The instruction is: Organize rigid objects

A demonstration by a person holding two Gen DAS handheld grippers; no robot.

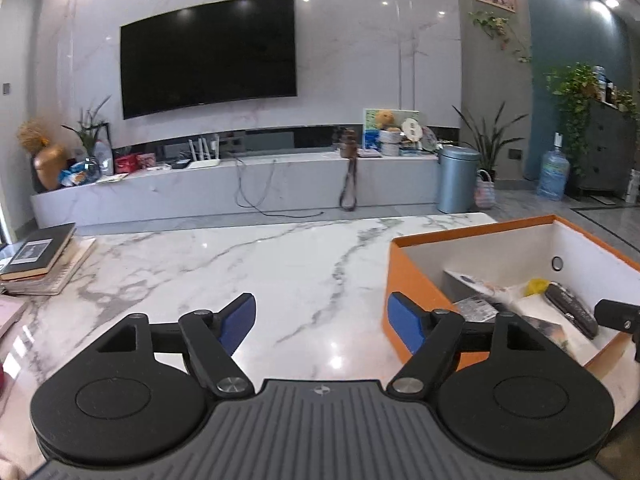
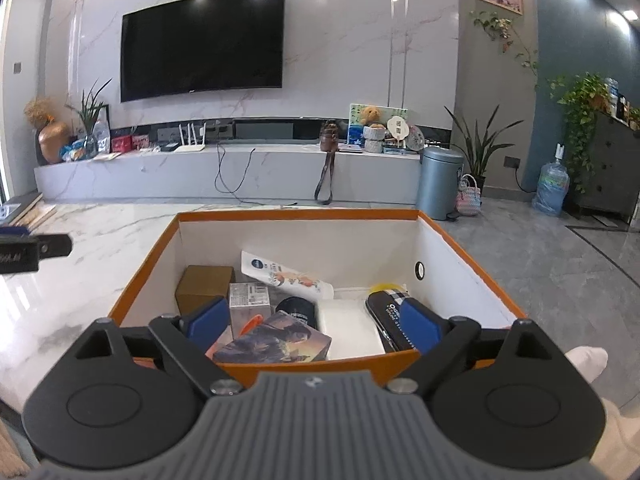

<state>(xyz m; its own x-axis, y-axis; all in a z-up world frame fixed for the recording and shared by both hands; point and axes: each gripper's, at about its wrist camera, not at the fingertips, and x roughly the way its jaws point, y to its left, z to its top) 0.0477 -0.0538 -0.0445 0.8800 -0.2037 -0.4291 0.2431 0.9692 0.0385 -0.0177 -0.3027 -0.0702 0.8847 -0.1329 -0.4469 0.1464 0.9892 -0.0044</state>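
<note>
Orange box (image 2: 472, 252) at right end of marble worktop (image 1: 240, 264) holds brown carton (image 2: 204, 286), tube (image 2: 288, 276), black case (image 2: 386, 316); left gripper (image 1: 322, 326) wide, empty over bare worktop; right gripper (image 2: 316, 322) wide, empty above box contents

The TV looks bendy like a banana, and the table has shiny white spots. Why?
Left wrist view: the fisheye lens bows the TV and the room's edges; ceiling lights glare off the marble table. Right wrist view: the TV bows too, with light spots reflected on its dark screen.
</note>
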